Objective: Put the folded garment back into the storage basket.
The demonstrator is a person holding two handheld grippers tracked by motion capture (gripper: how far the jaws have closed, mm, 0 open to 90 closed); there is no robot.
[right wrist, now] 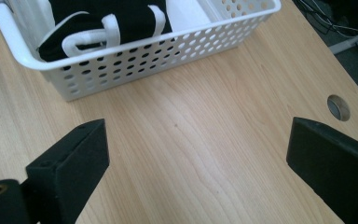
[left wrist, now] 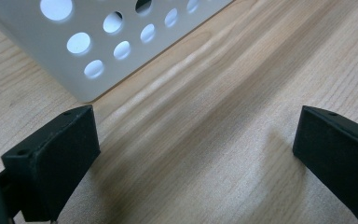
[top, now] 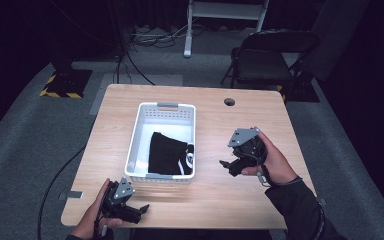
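Smooth white plastic basket (top: 136, 134), black cloth garment (top: 166, 152), matt wood-grain table (top: 240, 195).

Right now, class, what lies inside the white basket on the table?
Inside the white basket lies a folded black garment with white trim, beside bare white floor. Whatever is under the garment is covered and cannot be seen.

A light wood-grain desk (top: 215, 190) with rounded corners stands on grey carpet. A white perforated plastic basket (top: 136, 142) sits directly on it, left of the desk's middle, its grey-handled end toward the far edge. To the right of the basket's far end, near the far edge, a round cable hole (top: 229, 102) pierces the desktop.
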